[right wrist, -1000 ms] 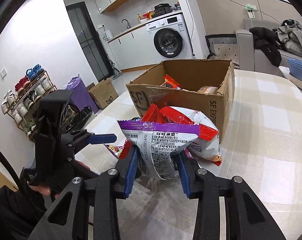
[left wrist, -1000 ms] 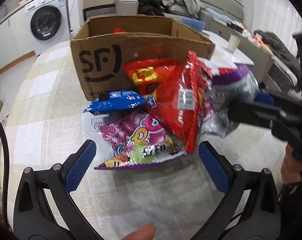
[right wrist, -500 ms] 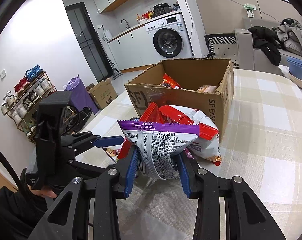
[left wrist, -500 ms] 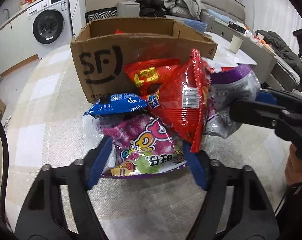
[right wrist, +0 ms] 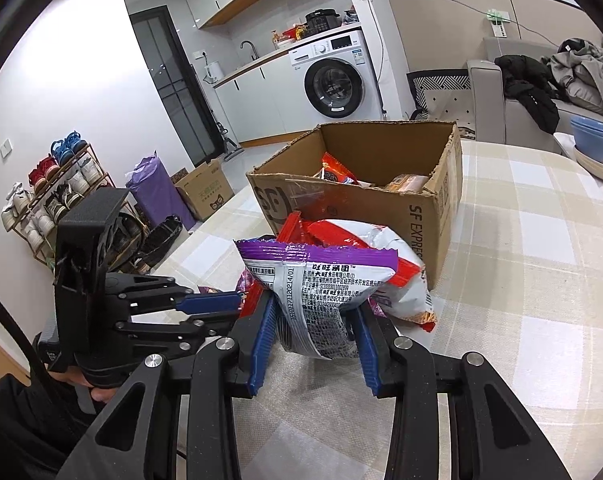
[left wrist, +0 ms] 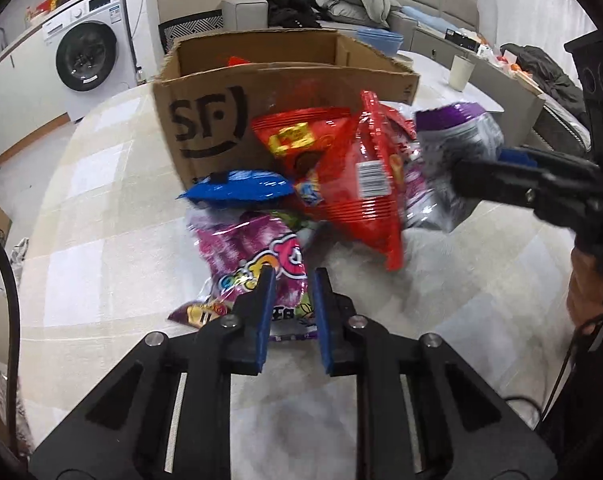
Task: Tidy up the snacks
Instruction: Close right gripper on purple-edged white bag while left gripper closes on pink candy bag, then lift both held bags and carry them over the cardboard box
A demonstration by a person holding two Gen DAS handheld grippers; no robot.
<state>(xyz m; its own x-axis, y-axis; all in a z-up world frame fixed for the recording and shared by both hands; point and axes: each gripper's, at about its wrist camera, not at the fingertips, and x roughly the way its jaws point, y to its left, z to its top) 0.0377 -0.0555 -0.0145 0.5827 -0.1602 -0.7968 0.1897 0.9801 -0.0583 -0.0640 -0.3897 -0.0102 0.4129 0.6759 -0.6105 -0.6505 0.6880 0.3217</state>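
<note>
Since the earlier frame, the left gripper (left wrist: 291, 280) has closed from wide open, its blue pads now clamping the pink snack bag (left wrist: 257, 256) lying just before the cardboard box (left wrist: 205, 120).

Right wrist view: right gripper (right wrist: 313, 320) pinches the purple-topped bag (right wrist: 313, 276) between its pads, near the box's front wall.

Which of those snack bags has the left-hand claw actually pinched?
The pink-and-purple candy bag lying flat nearest that camera: the left gripper is shut on its near edge. The blue packet and red bag behind it lie untouched.
</note>
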